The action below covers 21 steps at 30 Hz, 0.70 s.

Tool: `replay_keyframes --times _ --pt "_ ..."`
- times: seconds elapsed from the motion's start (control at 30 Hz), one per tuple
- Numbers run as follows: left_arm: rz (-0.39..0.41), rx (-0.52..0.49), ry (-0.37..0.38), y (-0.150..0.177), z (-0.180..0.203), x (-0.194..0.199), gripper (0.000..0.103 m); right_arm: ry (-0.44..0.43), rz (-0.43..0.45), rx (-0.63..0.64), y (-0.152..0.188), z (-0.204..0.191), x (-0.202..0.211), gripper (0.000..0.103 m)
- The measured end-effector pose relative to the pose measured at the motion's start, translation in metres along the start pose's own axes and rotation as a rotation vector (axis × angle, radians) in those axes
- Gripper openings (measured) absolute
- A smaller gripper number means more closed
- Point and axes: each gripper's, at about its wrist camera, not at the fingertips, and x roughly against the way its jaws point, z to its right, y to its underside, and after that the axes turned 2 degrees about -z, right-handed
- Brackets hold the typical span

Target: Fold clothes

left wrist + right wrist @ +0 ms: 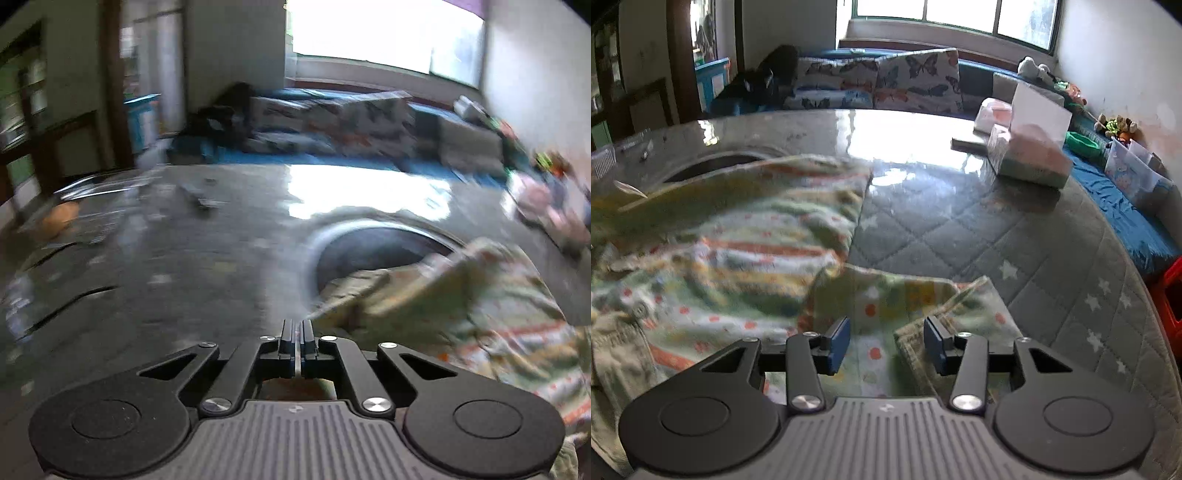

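Observation:
A child's garment (731,251), pale green with orange stripes and dots, lies spread over the left half of the table. My right gripper (886,343) hovers just over its near folded edge. The jaws are open, the blue pads (838,347) stand apart, and a hem lies between them untouched. In the left wrist view the same garment (461,314) is bunched at the right. Its pointed corner runs into the tips of my left gripper (297,325), whose fingers are pressed together on it. That view is blurred.
The table (997,236) has a grey quilted cover with stars under a glossy top, and a round recess (380,251) in it. A pink tissue box (1030,158) and a clear container stand far right. Beyond are a cushioned bench (879,81) and a red stool (1171,295).

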Motion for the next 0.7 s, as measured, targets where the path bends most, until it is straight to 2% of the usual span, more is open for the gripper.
replay_keyframes --times 0.1,0.17,0.2,0.23,0.3,0.47,0.53,0.6,0.7 --pt "0.015 0.089 -0.084 0.008 -0.04 0.017 0.002 0.029 -0.015 -0.008 0.006 0.008 -0.002 0.045" --pt "-0.007 0.142 -0.149 0.018 -0.065 0.021 0.002 0.059 -0.025 -0.015 0.009 0.016 -0.003 0.045" --pt "-0.021 0.163 -0.176 0.023 -0.077 0.022 0.002 0.068 -0.029 -0.023 0.01 0.021 -0.003 0.048" --pt "-0.029 0.163 -0.173 0.025 -0.08 0.023 0.002 0.072 -0.033 -0.035 0.012 0.026 -0.003 0.052" --pt "-0.041 0.161 -0.166 0.029 -0.084 0.024 0.004 0.074 -0.04 -0.046 0.013 0.032 -0.002 0.052" --pt "0.014 0.039 -0.03 0.019 -0.039 0.028 0.017 0.145 -0.056 -0.016 0.014 0.038 -0.002 0.052" --pt "0.016 -0.013 0.026 0.014 -0.015 0.021 0.027 0.199 -0.049 -0.019 0.015 0.045 -0.001 0.052" --pt "0.019 -0.067 0.077 0.01 0.01 0.013 0.044 0.268 -0.041 -0.029 0.016 0.055 0.0 0.052" --pt "0.008 -0.153 0.12 0.006 0.049 -0.006 0.047 0.319 -0.044 -0.066 0.018 0.071 0.0 0.052"
